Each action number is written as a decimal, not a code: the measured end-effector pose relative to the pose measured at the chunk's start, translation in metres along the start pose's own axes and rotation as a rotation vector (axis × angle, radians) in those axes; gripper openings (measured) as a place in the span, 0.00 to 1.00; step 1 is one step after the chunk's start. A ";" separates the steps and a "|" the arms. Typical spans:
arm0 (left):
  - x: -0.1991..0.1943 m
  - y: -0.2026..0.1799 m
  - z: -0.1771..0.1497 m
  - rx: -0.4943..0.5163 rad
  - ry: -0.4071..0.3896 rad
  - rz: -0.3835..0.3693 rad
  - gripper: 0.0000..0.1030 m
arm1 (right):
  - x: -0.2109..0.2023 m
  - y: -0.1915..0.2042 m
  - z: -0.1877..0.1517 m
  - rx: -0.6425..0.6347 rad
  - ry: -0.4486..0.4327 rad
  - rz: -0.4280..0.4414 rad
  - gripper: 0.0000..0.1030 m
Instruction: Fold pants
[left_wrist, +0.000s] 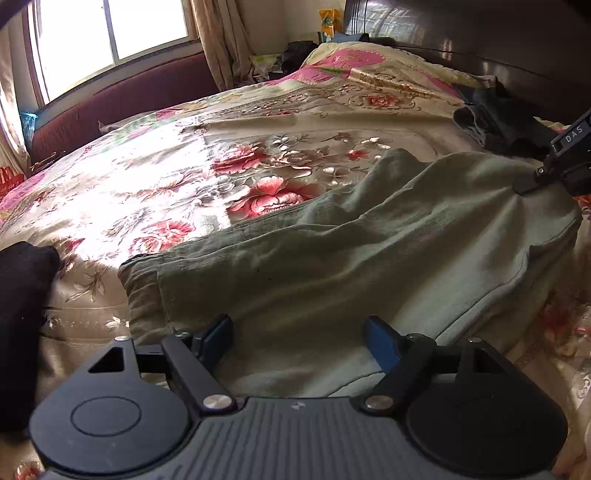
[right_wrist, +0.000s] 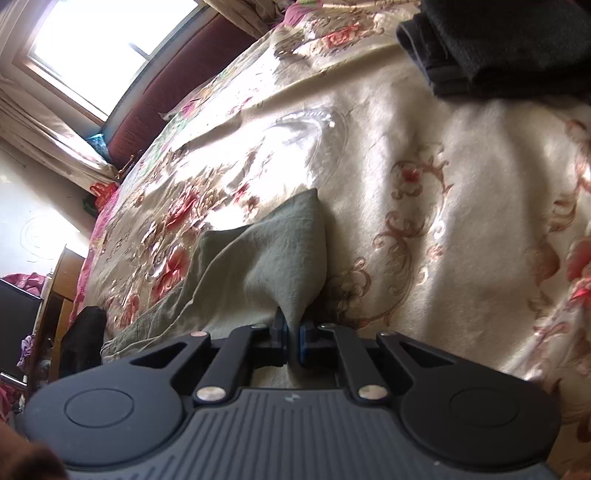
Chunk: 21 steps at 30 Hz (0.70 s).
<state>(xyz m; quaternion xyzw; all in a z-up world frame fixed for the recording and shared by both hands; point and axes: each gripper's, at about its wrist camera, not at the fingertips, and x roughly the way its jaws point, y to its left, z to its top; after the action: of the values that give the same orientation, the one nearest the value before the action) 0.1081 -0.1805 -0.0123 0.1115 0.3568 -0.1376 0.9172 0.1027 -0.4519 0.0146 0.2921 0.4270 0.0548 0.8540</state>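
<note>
Pants long axis runs left-right on bed. Right claw clamped on far corner; left claw spread apart over near edge.

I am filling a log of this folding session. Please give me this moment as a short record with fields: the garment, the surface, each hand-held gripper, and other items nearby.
garment: green pants, lying partly folded on the bed
surface: floral bedspread
left hand-held gripper: open, fingers to either side of the pants fabric near its edge
right hand-held gripper: shut on a pinch of the pants, fabric bunched up in front of it
nearby: dark clothes beyond the pants; black garment at the left
fold state: not finished
</note>
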 end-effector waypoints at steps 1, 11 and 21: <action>-0.002 -0.003 0.001 0.003 -0.014 0.008 0.88 | -0.006 0.014 0.001 -0.038 -0.003 -0.019 0.05; -0.005 0.015 -0.008 -0.069 -0.040 -0.034 0.89 | 0.013 0.210 -0.028 -0.431 0.058 0.054 0.06; -0.039 0.070 -0.046 -0.207 -0.044 -0.049 0.90 | 0.098 0.310 -0.140 -0.878 0.215 -0.013 0.06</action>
<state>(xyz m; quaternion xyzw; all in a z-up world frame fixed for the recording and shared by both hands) 0.0747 -0.0944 -0.0112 0.0045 0.3513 -0.1247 0.9279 0.1062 -0.1003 0.0505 -0.1080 0.4514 0.2555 0.8481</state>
